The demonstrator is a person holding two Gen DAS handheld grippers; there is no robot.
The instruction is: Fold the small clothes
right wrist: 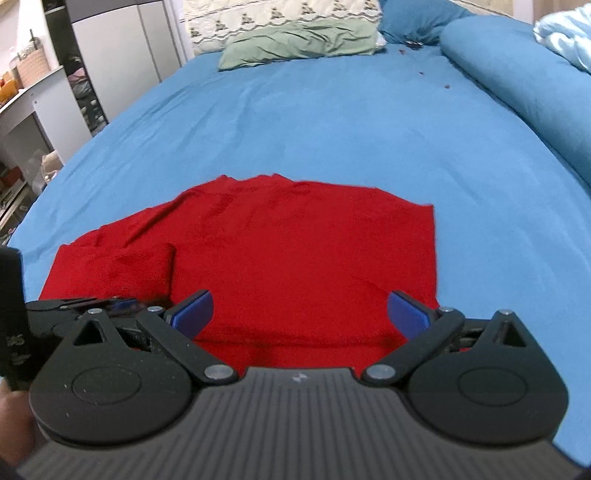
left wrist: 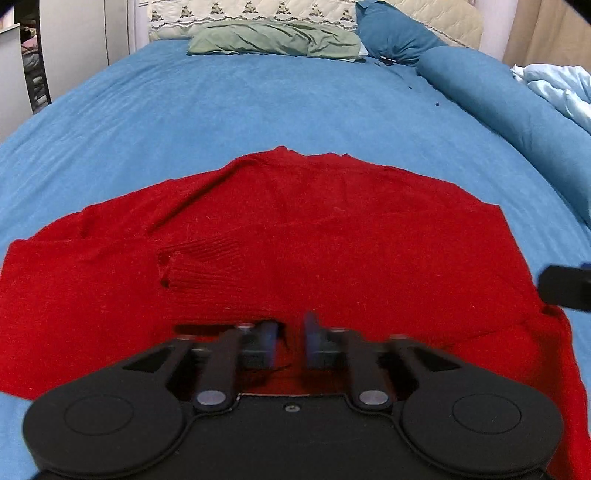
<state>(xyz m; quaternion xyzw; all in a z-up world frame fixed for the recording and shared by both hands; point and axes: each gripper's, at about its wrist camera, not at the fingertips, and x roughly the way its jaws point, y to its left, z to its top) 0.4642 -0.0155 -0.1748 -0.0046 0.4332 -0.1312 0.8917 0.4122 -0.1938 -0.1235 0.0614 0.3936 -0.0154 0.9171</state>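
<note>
A red knit sweater [left wrist: 314, 236] lies flat on the blue bedsheet [left wrist: 258, 103], with a ribbed sleeve cuff [left wrist: 207, 266] folded over its body. My left gripper [left wrist: 290, 341] is low over the sweater's near hem, its blue pads a narrow gap apart with red fabric between them. The sweater also shows in the right wrist view [right wrist: 295, 251]. My right gripper [right wrist: 299, 314] is wide open above the near right hem and holds nothing. The left gripper's fingers [right wrist: 122, 308] show at the lower left of the right wrist view.
A green pillow [left wrist: 273, 38] and a quilted headboard cushion [left wrist: 255, 11] lie at the bed's far end. A blue bolster [left wrist: 517, 107] and pale blue duvet [left wrist: 557, 88] run along the right side. Shelves and a cabinet [right wrist: 44, 110] stand off the bed's left.
</note>
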